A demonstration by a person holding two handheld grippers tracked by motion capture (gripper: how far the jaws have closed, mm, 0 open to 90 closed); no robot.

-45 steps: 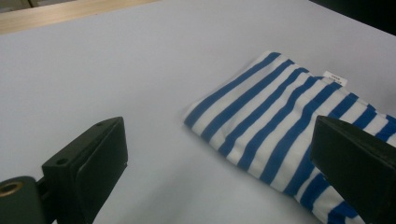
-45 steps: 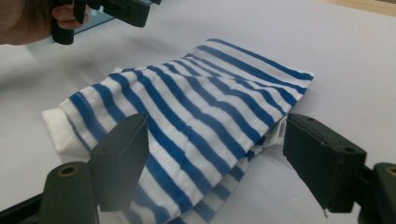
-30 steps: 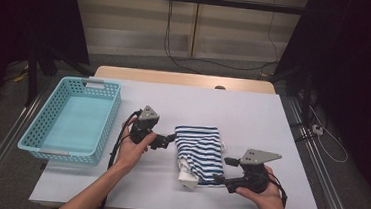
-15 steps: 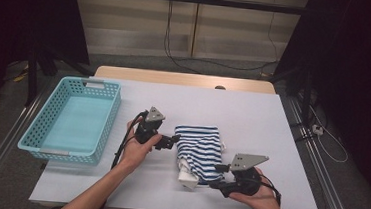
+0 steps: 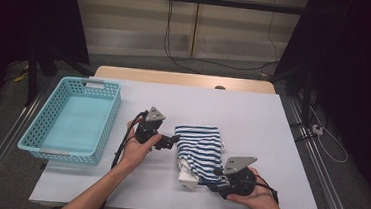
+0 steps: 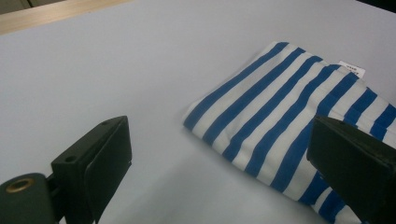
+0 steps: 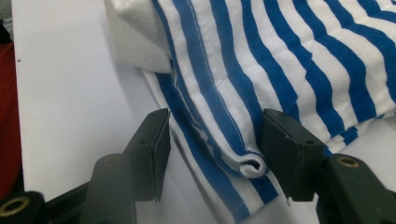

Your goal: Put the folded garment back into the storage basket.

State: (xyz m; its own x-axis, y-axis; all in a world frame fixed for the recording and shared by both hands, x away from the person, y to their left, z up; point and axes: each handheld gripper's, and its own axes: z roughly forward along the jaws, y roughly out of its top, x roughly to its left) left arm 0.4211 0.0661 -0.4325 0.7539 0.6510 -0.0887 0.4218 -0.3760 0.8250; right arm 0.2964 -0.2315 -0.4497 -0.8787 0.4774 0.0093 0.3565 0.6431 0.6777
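Note:
A folded blue-and-white striped cloth (image 5: 200, 145) lies on the white table (image 5: 253, 112), with a white inner layer showing at its near left corner. My left gripper (image 5: 172, 141) rests at the cloth's left edge, open; in the left gripper view its jaws (image 6: 219, 163) stand wide, one over bare table and one over the stripes (image 6: 289, 107). My right gripper (image 5: 213, 183) sits low at the cloth's near corner. In the right gripper view the rolled hem (image 7: 252, 165) lies between its jaws (image 7: 215, 149), which have just been closing; a gap remains on one side.
A light blue plastic basket (image 5: 108, 123) stands on the left part of the table, beside the left hand. The table's wooden far edge (image 5: 185, 78) and metal frame rails border the work area. Bare table surrounds the cloth.
The right gripper has dropped and shifted left onto the cloth's near corner, and its jaws have narrowed around the hem. The left gripper and the cloth have stayed put.

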